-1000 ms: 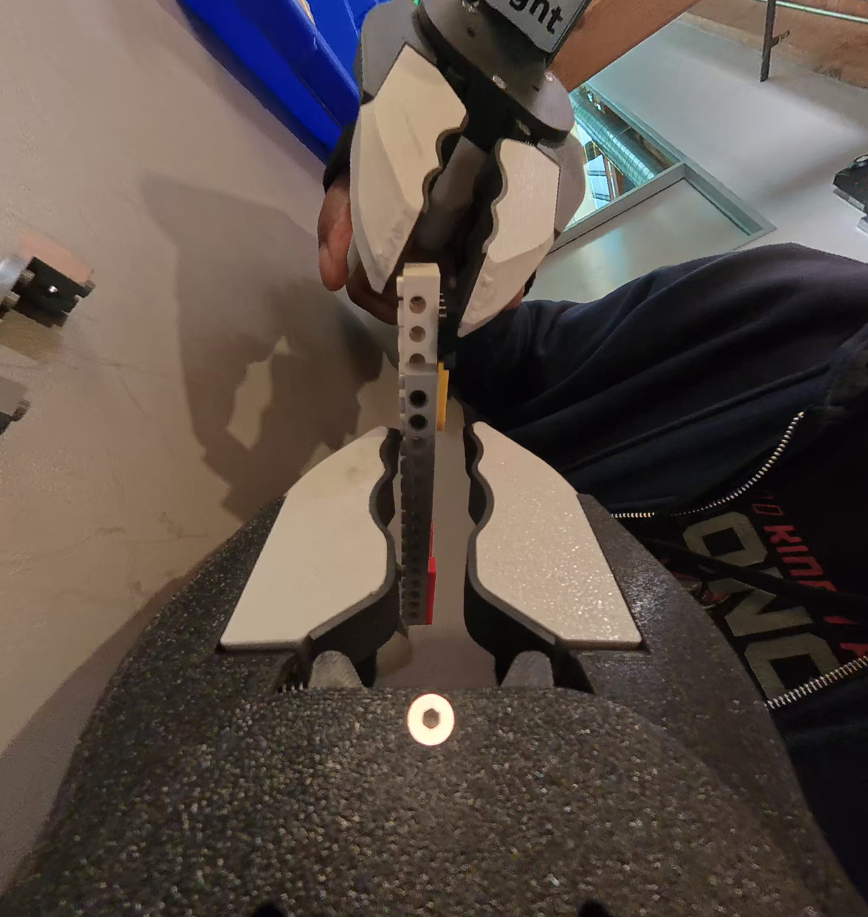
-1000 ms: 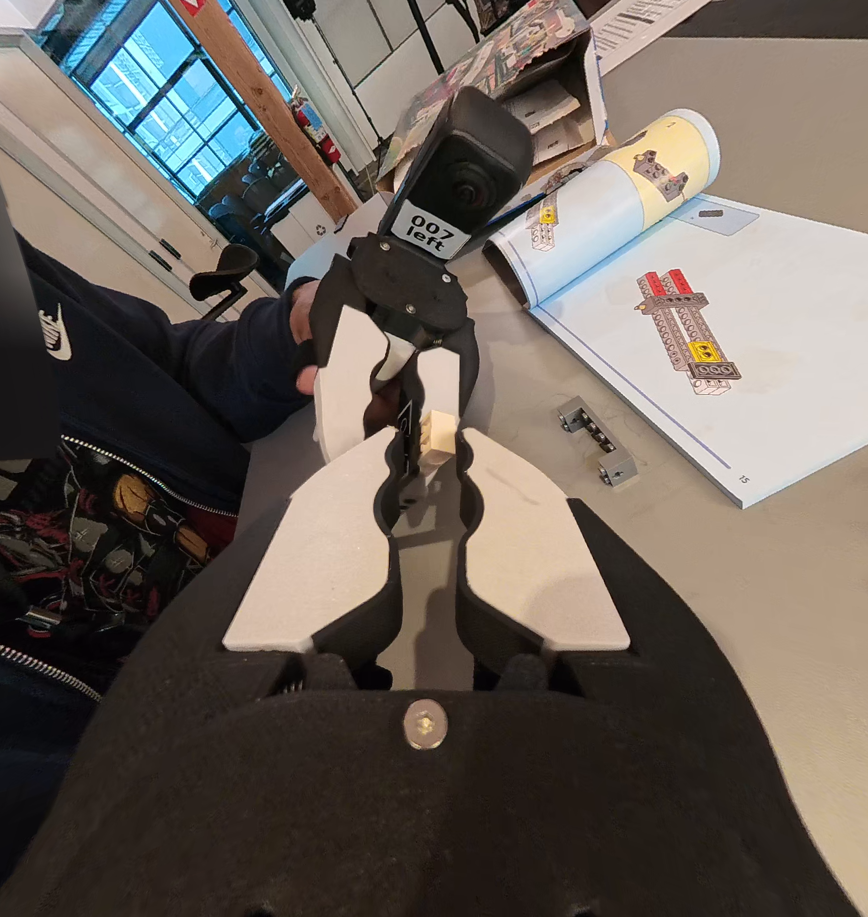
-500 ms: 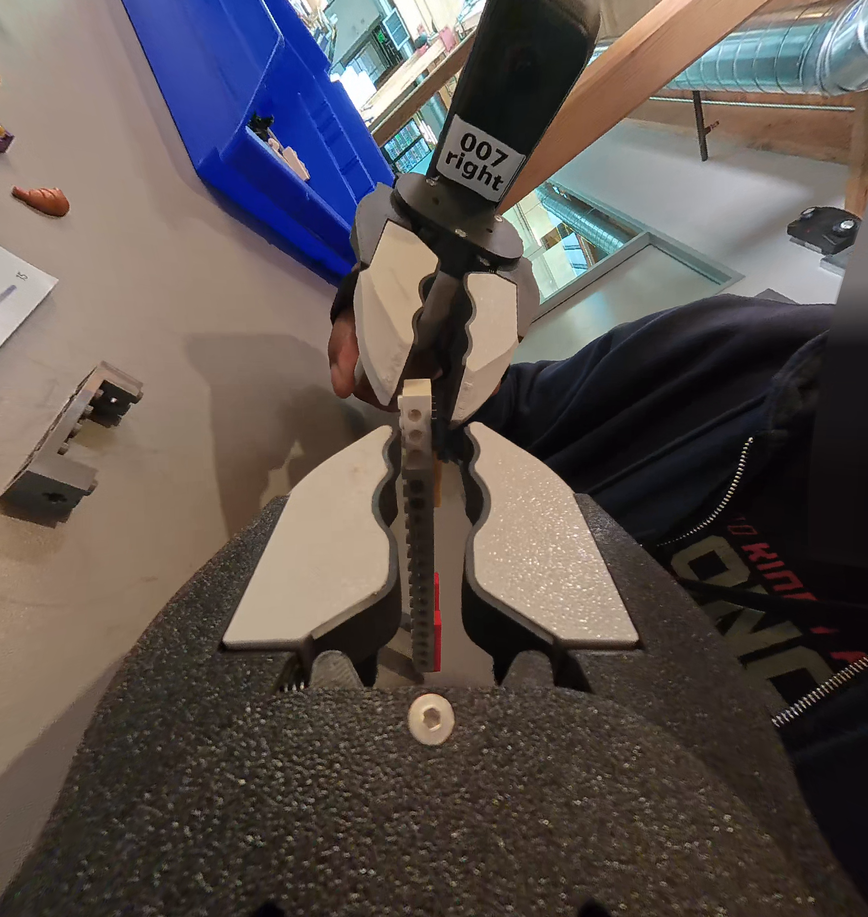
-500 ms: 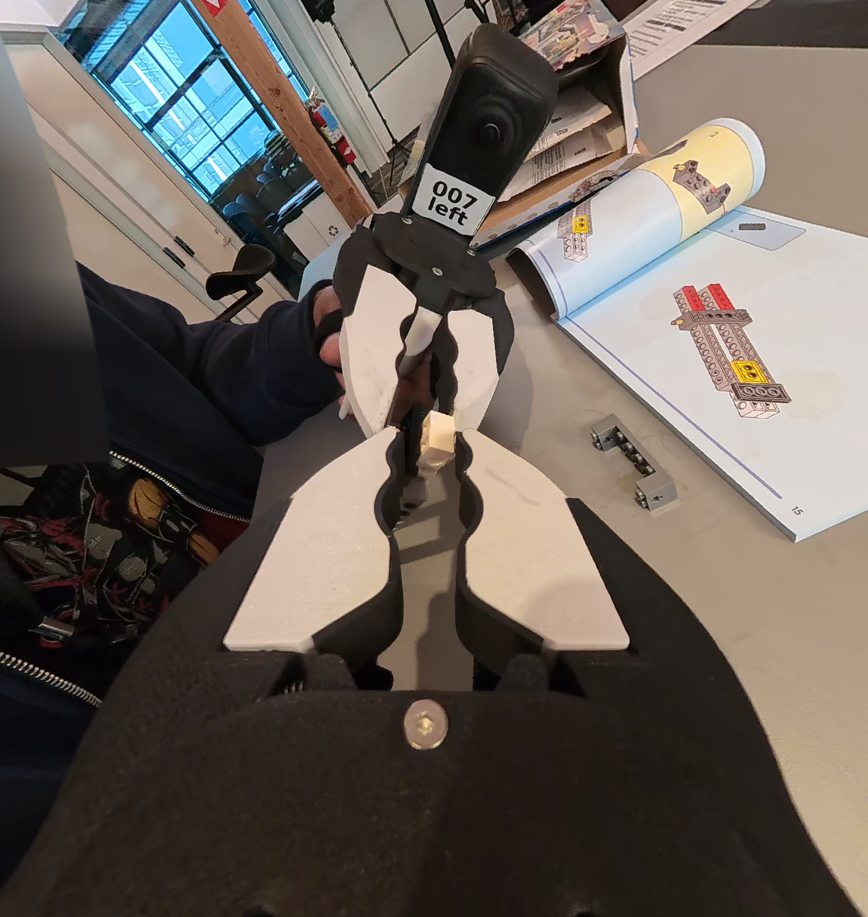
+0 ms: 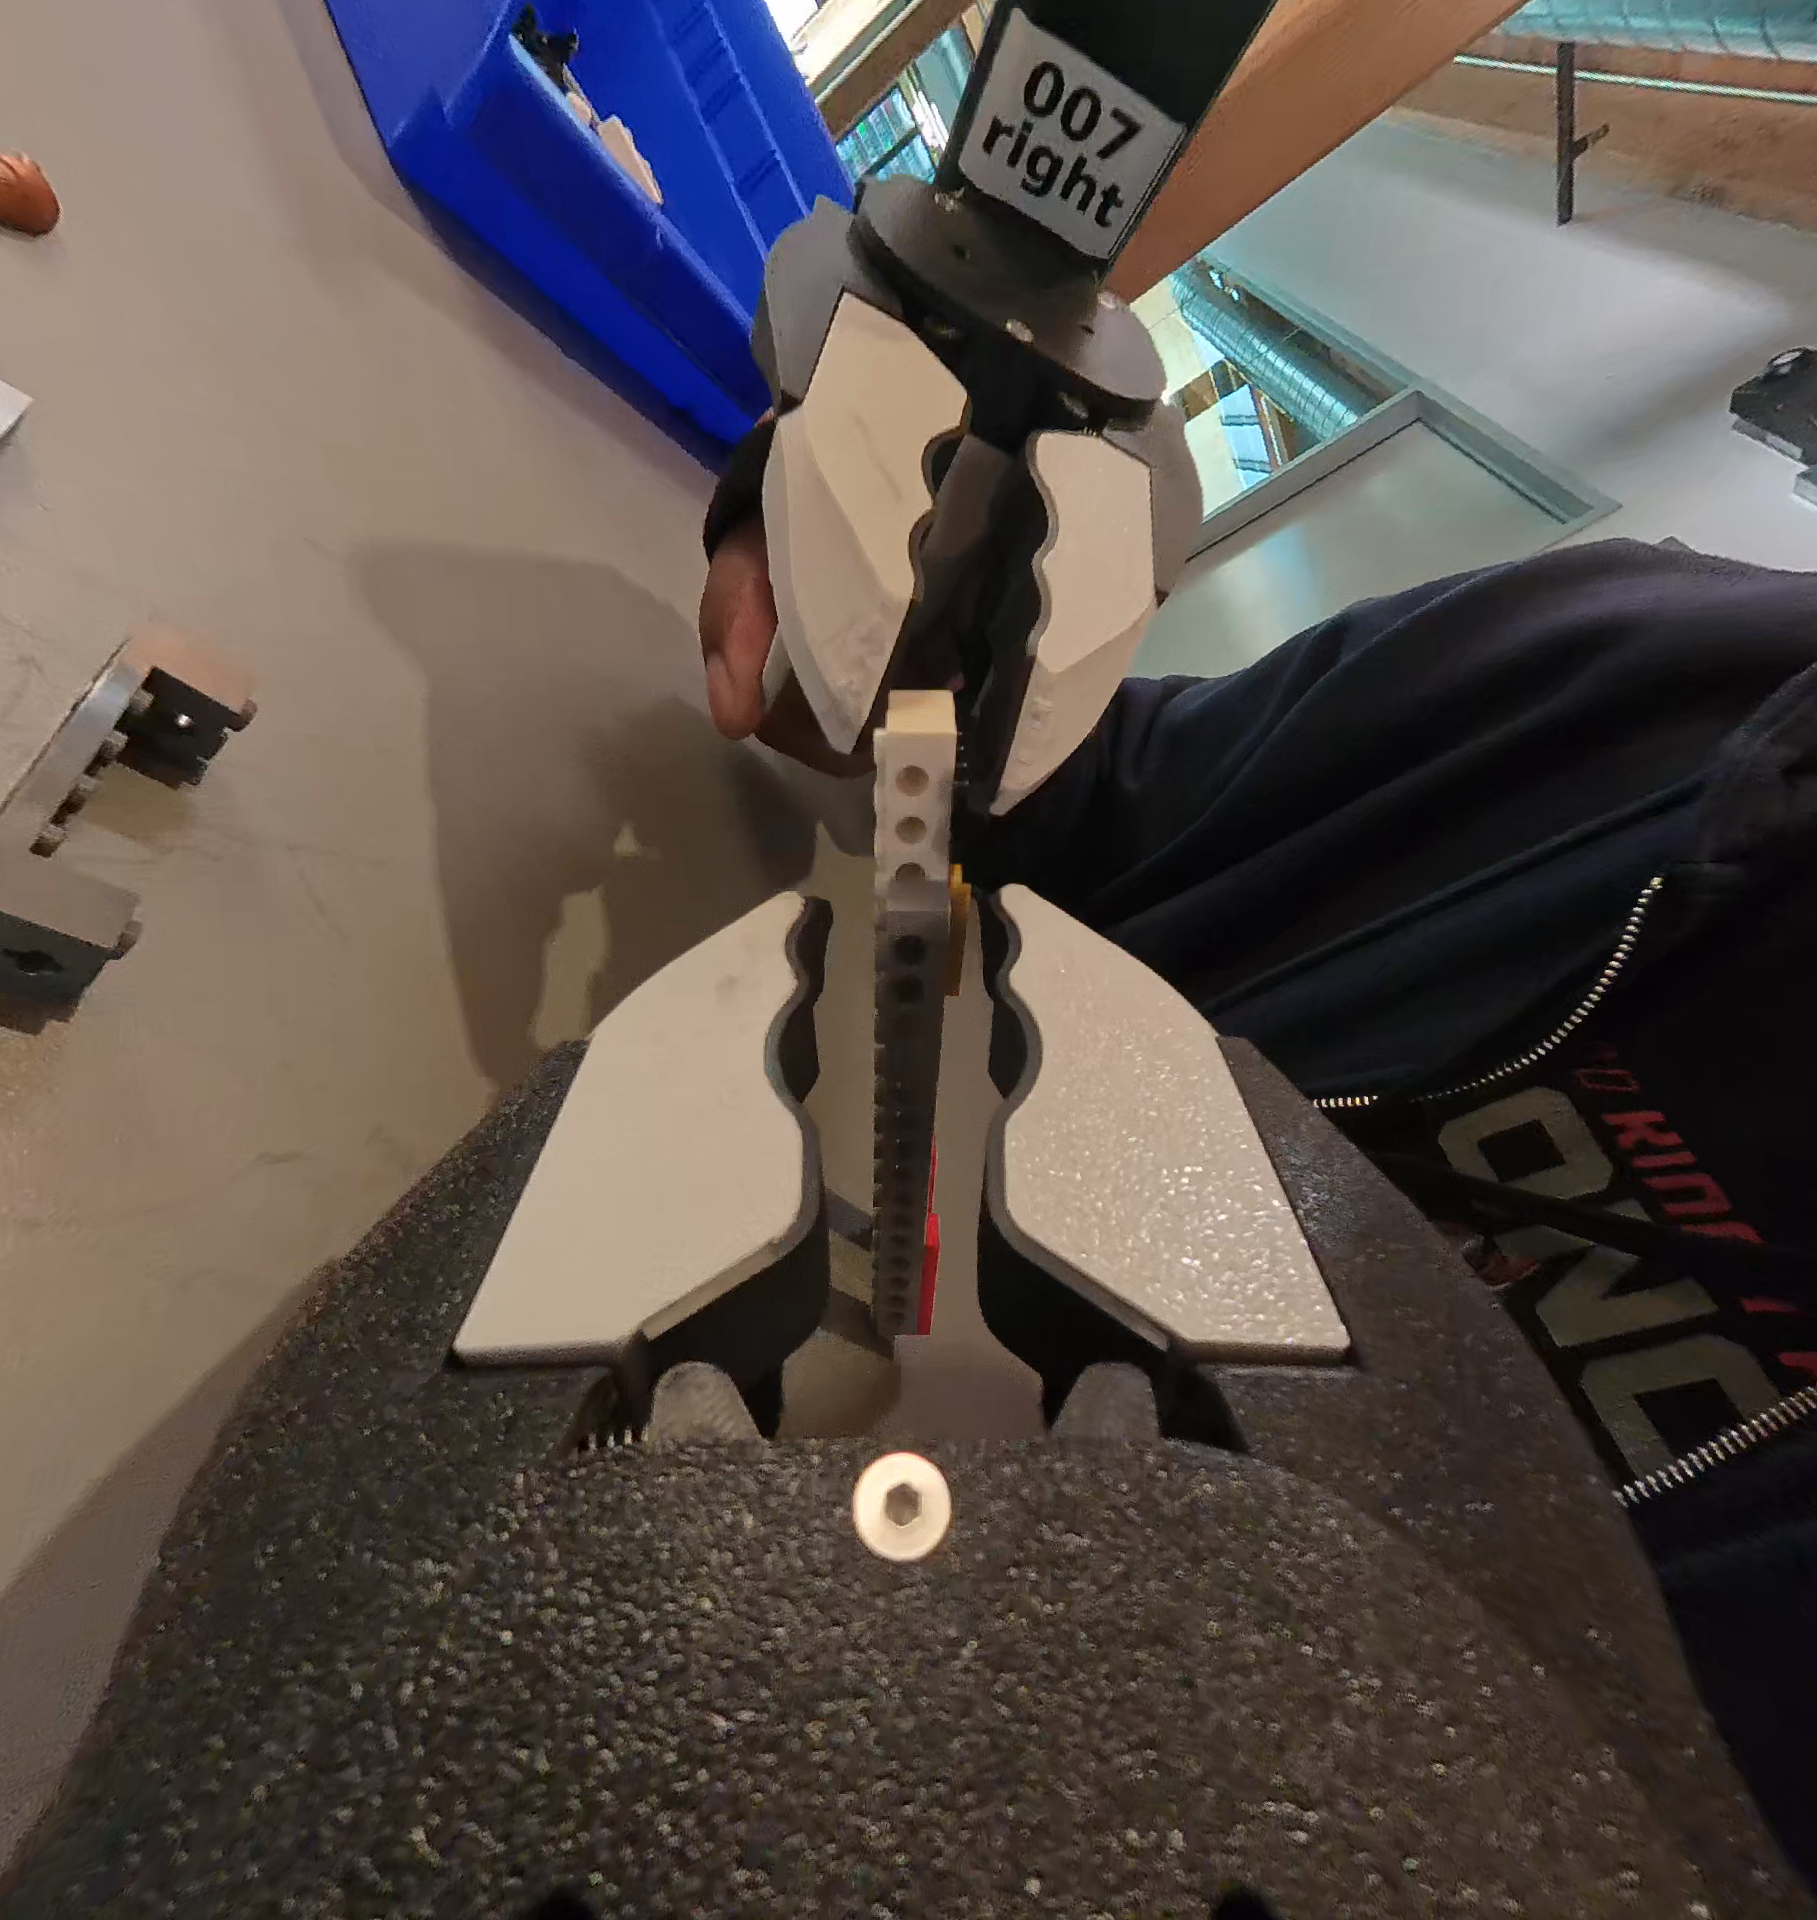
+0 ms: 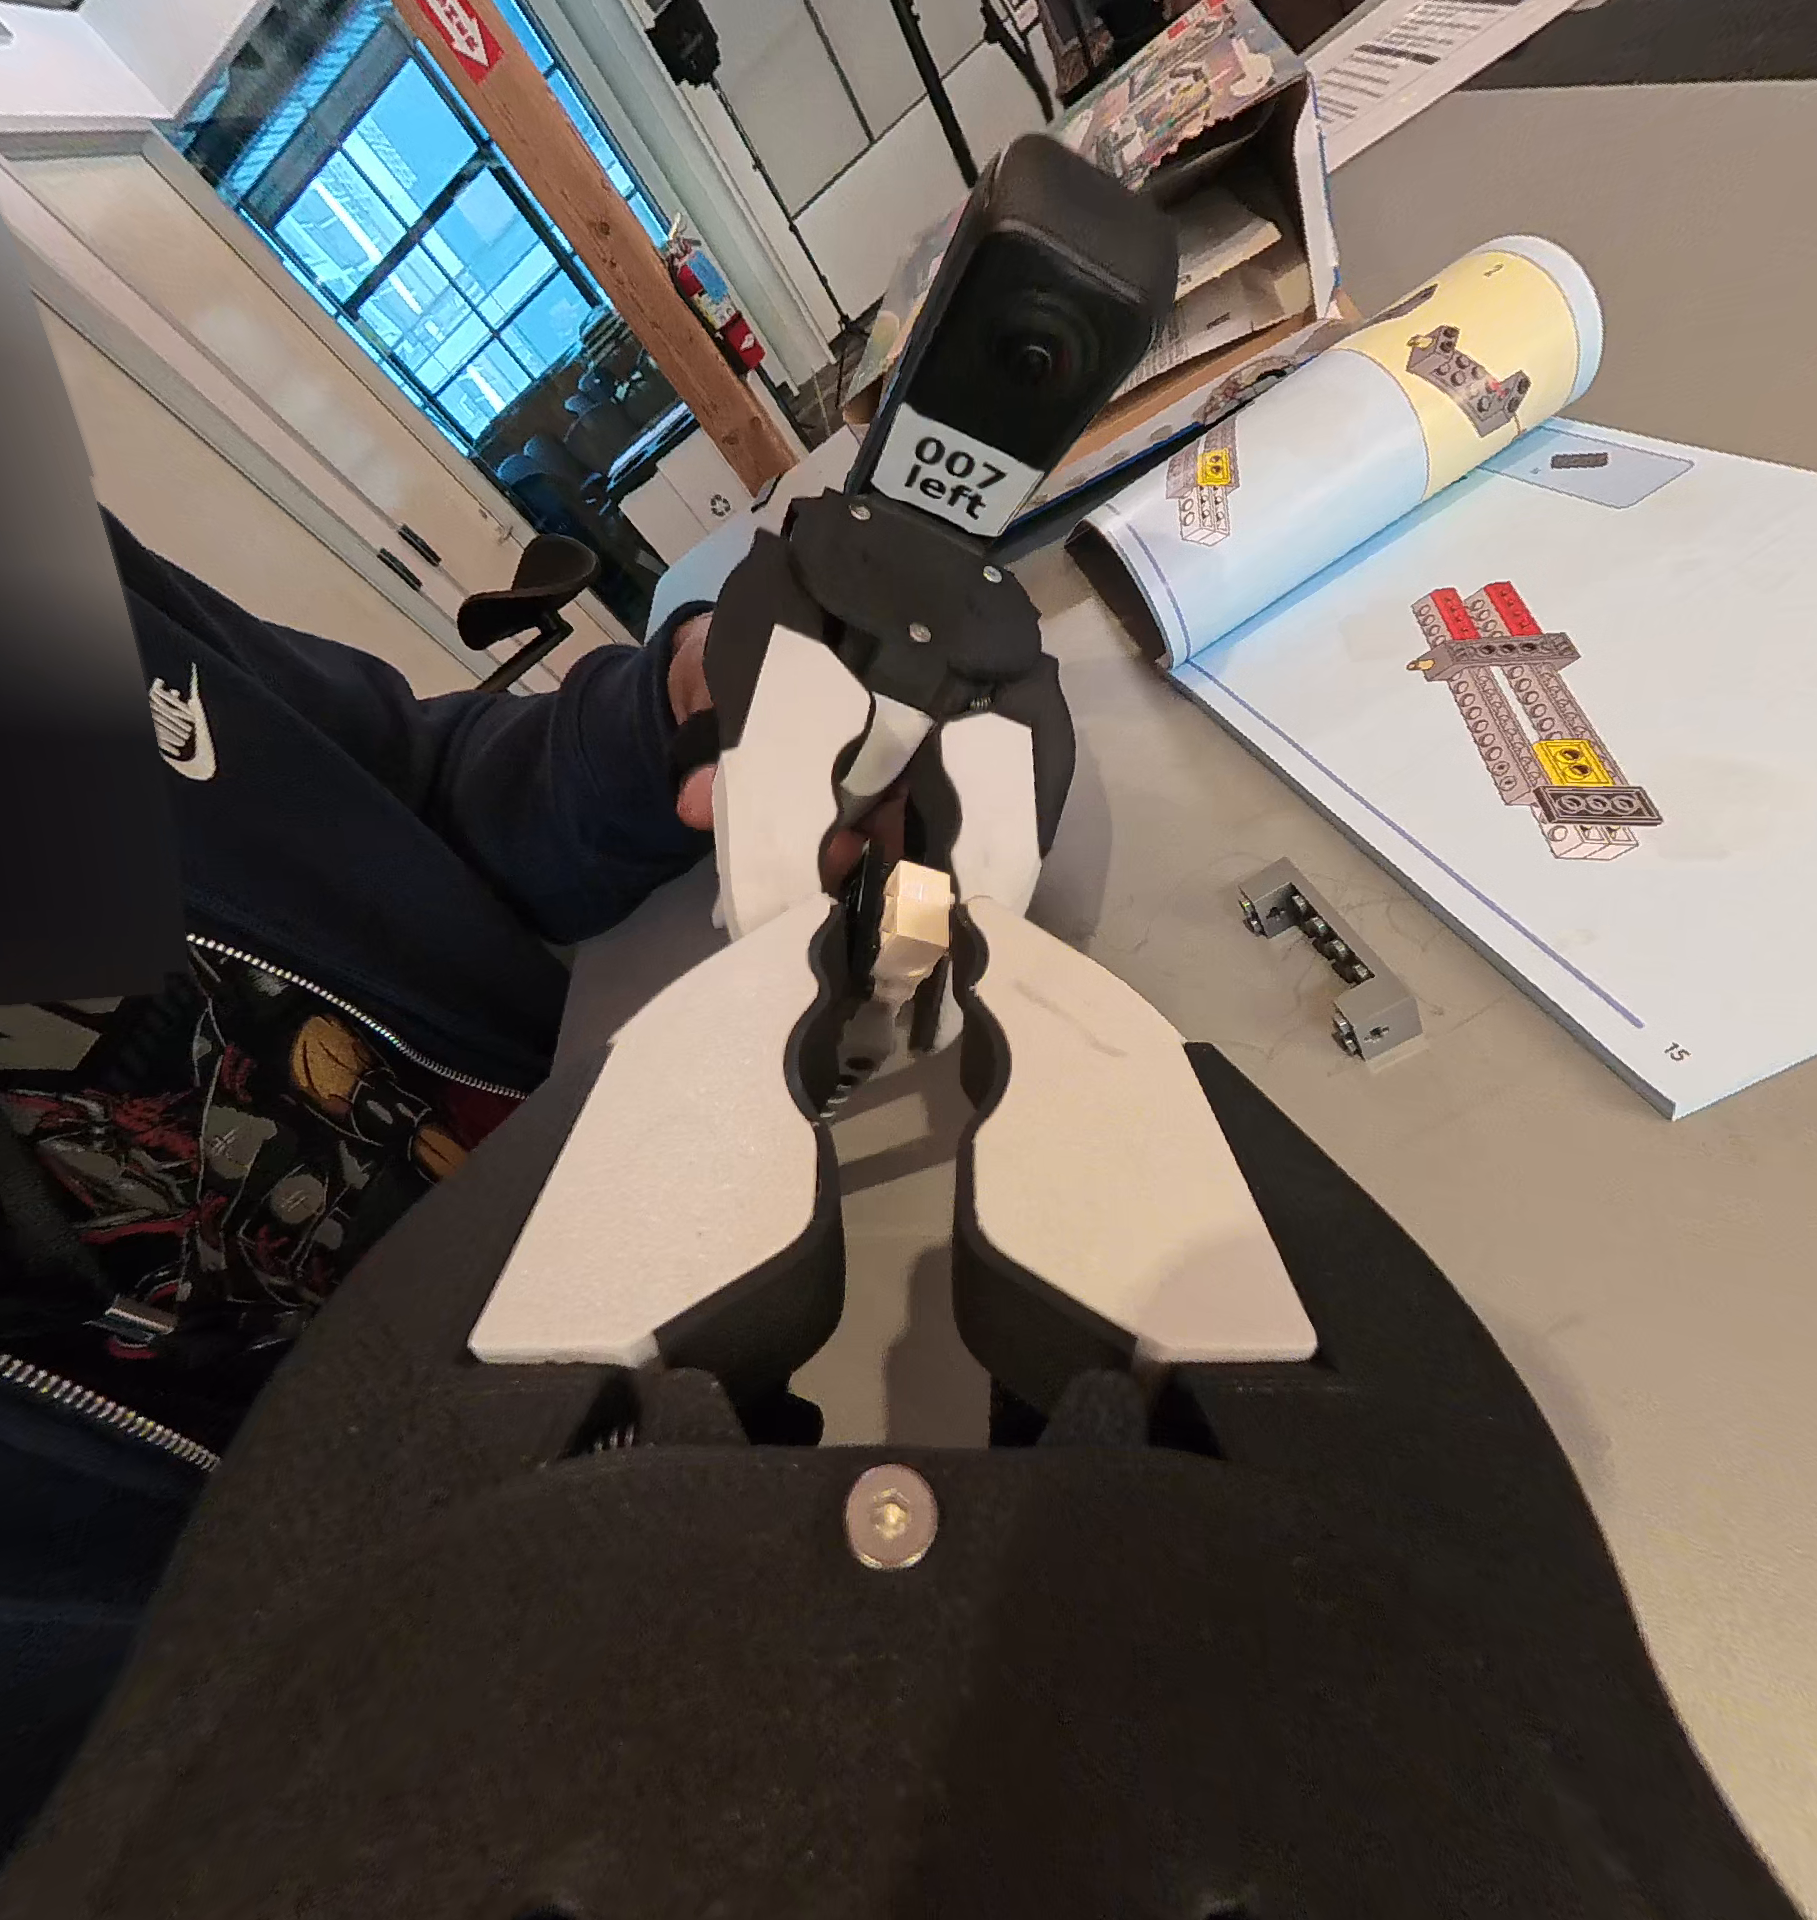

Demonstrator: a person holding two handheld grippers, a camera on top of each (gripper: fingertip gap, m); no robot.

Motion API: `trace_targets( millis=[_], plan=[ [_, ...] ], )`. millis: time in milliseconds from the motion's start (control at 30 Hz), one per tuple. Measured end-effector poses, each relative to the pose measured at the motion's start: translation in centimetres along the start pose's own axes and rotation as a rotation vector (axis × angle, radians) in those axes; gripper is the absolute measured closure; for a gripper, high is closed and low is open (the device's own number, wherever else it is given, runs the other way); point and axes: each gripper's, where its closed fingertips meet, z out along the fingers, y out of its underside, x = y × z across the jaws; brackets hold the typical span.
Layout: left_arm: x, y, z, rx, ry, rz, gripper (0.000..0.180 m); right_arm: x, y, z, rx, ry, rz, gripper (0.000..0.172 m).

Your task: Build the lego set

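Brick beam [image 5: 906, 1091], a long grey strip of holes with a white end [image 5: 914, 790], runs lengthwise down the slot of the left gripper [image 5: 904, 914], its long axis in line with the fingers. Daylight shows on both sides between the pads and the beam, so that gripper is released and not pressing it. At the far, white end the right gripper [image 6: 899, 914] comes in head-on from the opposite side and is clenched on the beam (a thin black part sits against the white one there). Both are held above the surface [image 5: 312, 520]. Farther off lie a loose grey brick piece [image 6: 1330, 966], an open booklet [image 6: 1610, 779] and a blue bin [image 5: 592, 156].
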Motion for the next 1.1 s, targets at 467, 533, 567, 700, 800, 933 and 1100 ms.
trace_targets(
  millis=[467, 533, 567, 700, 800, 933, 1100],
  plan=[
    [0.2, 0.2, 0.8, -0.024, -0.002, 0.016, 0.164, 0.1, 0.6, -0.2, -0.105, -0.001, -0.004, 0.151],
    [0.2, 0.1, 0.8, -0.018, -0.008, 0.016, 0.164, 0.1, 0.5, -0.3, -0.106, 0.01, -0.011, 0.151],
    [0.3, 0.0, 0.8, -0.013, -0.004, 0.013, 0.164, 0.2, 0.4, -0.3, -0.103, 0.015, -0.01, 0.15],
    [0.4, -0.2, 0.8, -0.001, 0.006, 0.014, 0.164, 0.1, 0.2, -0.4, -0.093, 0.015, -0.003, 0.149],
    [0.6, -0.2, 0.9, 0.0, 0.009, 0.028, 0.164, 0.0, 0.2, -0.4, -0.083, 0.007, 0.005, 0.148],
    [0.9, -0.1, 1.0, -0.011, 0.013, 0.067, 0.165, -0.5, 0.2, -0.5, -0.08, -0.012, -0.006, 0.147],
    [1.5, -0.1, 1.0, -0.016, 0.021, 0.125, 0.164, -1.4, -0.2, -0.5, -0.07, -0.028, -0.046, 0.151]
  ],
)
